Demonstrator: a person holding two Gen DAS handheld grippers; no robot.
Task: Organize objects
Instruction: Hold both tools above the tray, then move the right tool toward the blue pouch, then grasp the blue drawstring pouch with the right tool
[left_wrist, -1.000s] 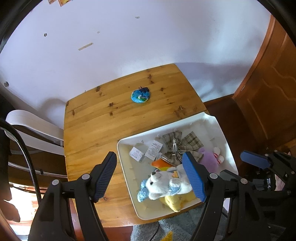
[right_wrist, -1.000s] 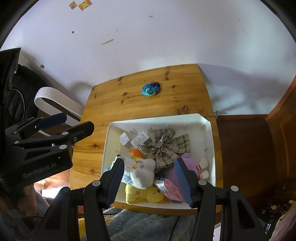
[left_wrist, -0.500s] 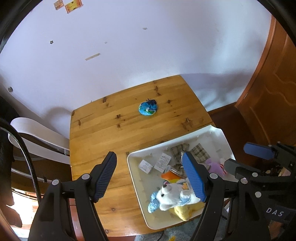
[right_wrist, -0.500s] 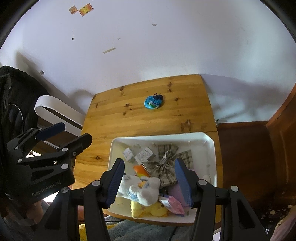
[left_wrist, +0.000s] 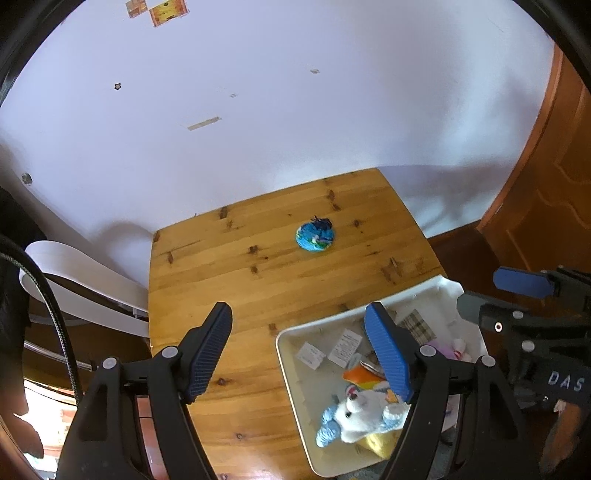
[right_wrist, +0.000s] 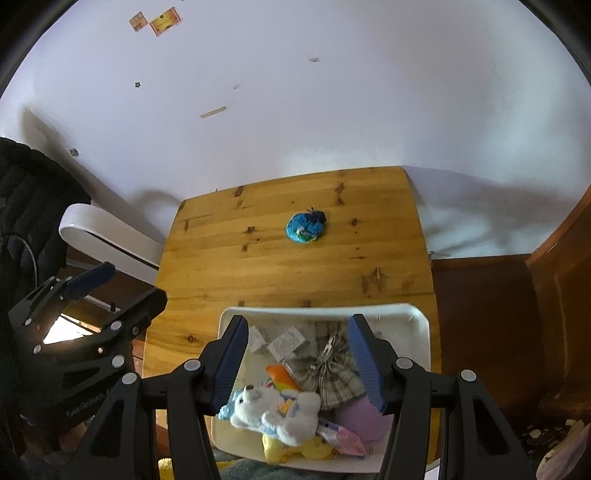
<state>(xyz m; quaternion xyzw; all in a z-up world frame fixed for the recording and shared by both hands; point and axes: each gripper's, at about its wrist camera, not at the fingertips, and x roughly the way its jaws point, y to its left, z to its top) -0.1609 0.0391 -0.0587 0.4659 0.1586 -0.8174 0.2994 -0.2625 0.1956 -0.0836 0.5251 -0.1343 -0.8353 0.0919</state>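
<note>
The blue round toy (right_wrist: 306, 227) sits alone on the wooden table (right_wrist: 258, 273), toward the far half near the wall, well apart from everything else. Nearer to you, at the table's front edge, the white bin (right_wrist: 417, 314) holds the rest: a white-and-blue plush (right_wrist: 273, 408) lying on top of a yellow plush (right_wrist: 291, 450), a plaid cloth bow (right_wrist: 332, 373) just behind it, a purple toy (right_wrist: 360, 419) to its right, an orange piece (right_wrist: 282, 373) and a couple of paper tags (right_wrist: 286, 341) on the bin's floor.

Your right gripper (right_wrist: 297, 363) hangs above the bin with its blue pads (right_wrist: 364, 356) spread apart and nothing between them; the plush shows through the gap, but it lies down in the bin and the pads don't touch it. Your left gripper (left_wrist: 301, 352) is wider apart yet, and empty too, one pad over bare table, the other over the bin's left part. From the left wrist view, the bin's near corner looks to overhang the table edge slightly, though the fisheye makes that hard to call.

Each gripper shows in the other's view: the left one (right_wrist: 86, 317) off to the side over a white chair (right_wrist: 107, 240), the right one (left_wrist: 517, 299) beside the bin's far corner. A wooden door (left_wrist: 550, 192) stands to the right.
</note>
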